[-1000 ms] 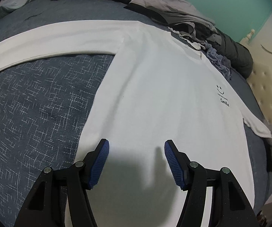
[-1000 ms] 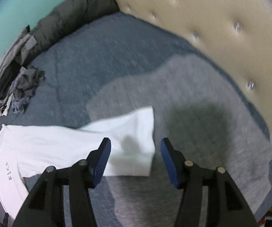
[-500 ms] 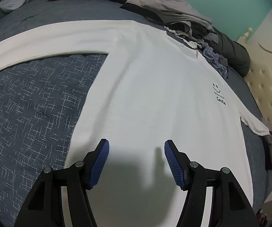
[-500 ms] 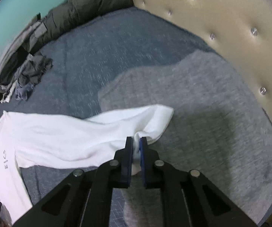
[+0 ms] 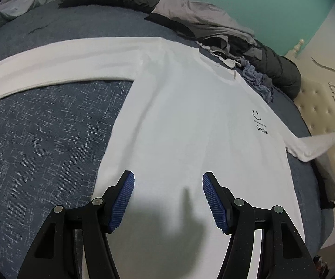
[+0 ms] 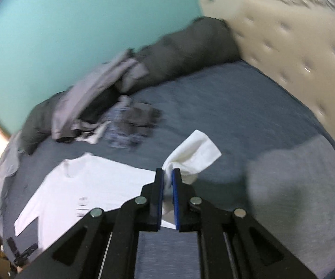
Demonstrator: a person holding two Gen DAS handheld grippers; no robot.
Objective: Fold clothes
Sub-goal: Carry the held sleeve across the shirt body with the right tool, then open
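The right gripper (image 6: 167,176) is clenched on the cuff end of the sleeve (image 6: 196,153) of the white shirt (image 6: 93,181), with the bunched cloth pinched between its blue pads and the loose end flaring up toward 1 o'clock, clear of the bed. The right wrist view is smeared by motion, so the small print on the shirt's chest cannot be read there. In the left wrist view the same sleeve (image 5: 316,145) stretches out to 3 o'clock, where the dark tip holding it is cut off by the frame edge.

The left gripper (image 5: 168,200) is released, its jaws standing wide apart with nothing between them, hanging above the lower body of the shirt (image 5: 179,116), on which its shadow falls. Whether the pads touch the cloth cannot be told. The shirt lies flat and face up on the bed (image 5: 39,139), its other sleeve (image 5: 51,65) spread out toward 10 o'clock, with a small smiley and the word "Smile" (image 5: 259,122) on the chest toward 2 o'clock.

The bed carries a dark blue, flecked cover. A heap of grey and dark clothes (image 5: 214,30) lies along its far side from 12 to 2 o'clock, against a teal wall (image 5: 260,0). A cream tufted headboard (image 6: 295,46) closes the right side, and a grey blanket (image 6: 295,186) lies on the bed below it.
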